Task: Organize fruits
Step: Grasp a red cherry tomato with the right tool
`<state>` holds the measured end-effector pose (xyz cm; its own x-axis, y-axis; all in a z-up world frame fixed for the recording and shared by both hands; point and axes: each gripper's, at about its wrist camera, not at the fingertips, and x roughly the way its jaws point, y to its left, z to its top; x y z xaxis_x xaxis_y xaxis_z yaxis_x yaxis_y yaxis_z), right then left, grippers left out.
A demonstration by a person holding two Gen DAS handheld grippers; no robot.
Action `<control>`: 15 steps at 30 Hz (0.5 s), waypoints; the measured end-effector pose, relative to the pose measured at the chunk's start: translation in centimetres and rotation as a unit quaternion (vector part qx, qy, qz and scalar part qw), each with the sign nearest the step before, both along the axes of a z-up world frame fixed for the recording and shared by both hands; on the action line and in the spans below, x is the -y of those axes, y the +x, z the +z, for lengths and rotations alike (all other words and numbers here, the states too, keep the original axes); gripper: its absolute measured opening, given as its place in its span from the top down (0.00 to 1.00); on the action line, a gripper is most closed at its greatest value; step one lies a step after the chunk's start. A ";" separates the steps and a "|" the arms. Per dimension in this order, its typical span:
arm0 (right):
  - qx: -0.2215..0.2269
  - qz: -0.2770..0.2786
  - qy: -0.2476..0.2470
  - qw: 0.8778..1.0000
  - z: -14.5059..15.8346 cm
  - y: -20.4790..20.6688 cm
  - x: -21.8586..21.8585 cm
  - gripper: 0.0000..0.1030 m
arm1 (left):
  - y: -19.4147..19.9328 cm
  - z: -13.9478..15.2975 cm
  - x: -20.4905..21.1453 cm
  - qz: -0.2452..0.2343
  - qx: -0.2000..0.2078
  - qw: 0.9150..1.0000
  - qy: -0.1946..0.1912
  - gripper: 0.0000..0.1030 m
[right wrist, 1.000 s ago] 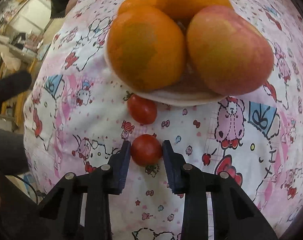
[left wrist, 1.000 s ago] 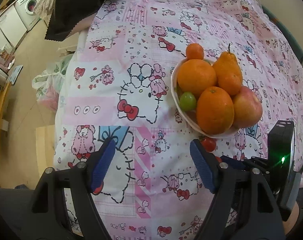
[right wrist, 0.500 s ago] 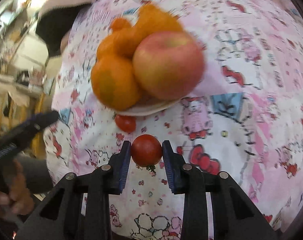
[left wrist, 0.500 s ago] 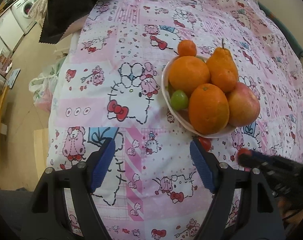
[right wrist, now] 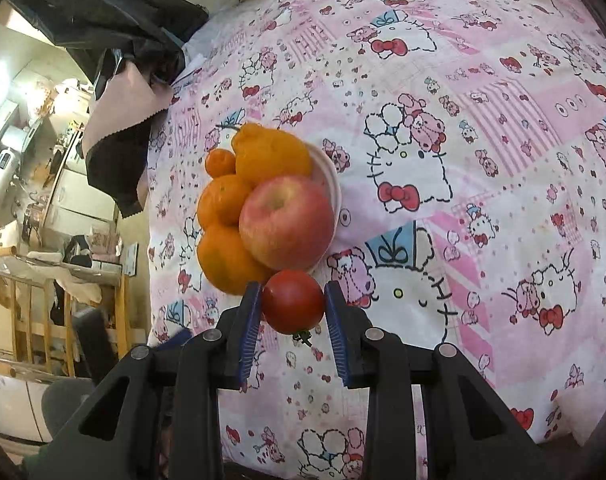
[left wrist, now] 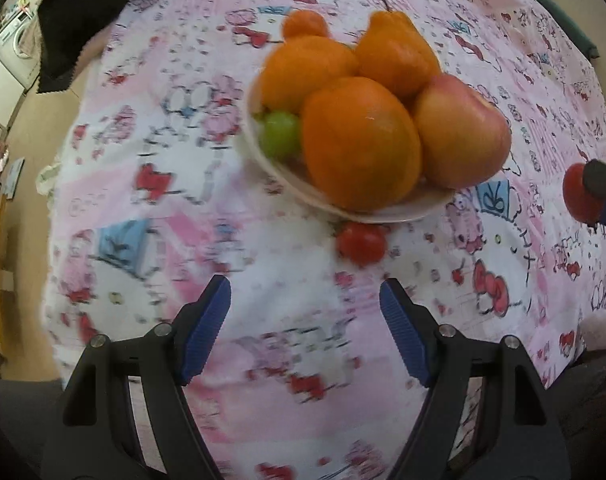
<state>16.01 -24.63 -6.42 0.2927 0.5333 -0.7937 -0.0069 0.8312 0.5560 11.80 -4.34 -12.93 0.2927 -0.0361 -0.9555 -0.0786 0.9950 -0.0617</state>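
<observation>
Gripping a red tomato [right wrist: 293,301] between their blue pads, the right tongs [right wrist: 293,306] hold it above the patterned bedspread [right wrist: 483,160], just short of the piled fruit plate [right wrist: 330,178]. Ahead of the wide, empty left tongs [left wrist: 305,322] lies a second tomato [left wrist: 362,241], beside the plate's rim.

Two red tomatoes: one [right wrist: 293,301] clamped in the right gripper [right wrist: 291,307], one [left wrist: 361,241] lying on the bed beside the plate. One plate [left wrist: 399,210], piled with fruit. On it: two large oranges [left wrist: 359,144], one small mandarin [left wrist: 305,24], one knobbly orange citrus with a stem [left wrist: 397,54], one apple [left wrist: 461,132] and one green grape [left wrist: 281,132].
</observation>
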 end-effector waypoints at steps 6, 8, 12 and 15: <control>-0.002 -0.015 0.015 1.000 0.3 0.6 1.6 0.67 | 1.8 -2.2 2.9 0.009 -0.001 1.000 0.006 0.28; -0.001 -0.019 0.019 1.000 0.4 0.7 2.1 0.67 | 2.5 -3.0 3.1 0.024 -0.013 1.000 0.008 0.28; 0.001 -0.021 0.026 0.999 0.5 0.7 2.5 0.67 | 3.7 -4.0 3.6 0.037 -0.019 0.999 0.019 0.29; 0.002 -0.016 0.028 0.999 0.6 0.8 2.2 0.67 | 4.3 -4.2 4.0 0.035 -0.012 0.999 0.024 0.29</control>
<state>16.85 -26.85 -5.85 0.3128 0.5673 -0.7618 0.0177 0.7984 0.6018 16.09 -8.37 -17.12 0.2703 0.0296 -0.9623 -0.1483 0.9889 -0.0112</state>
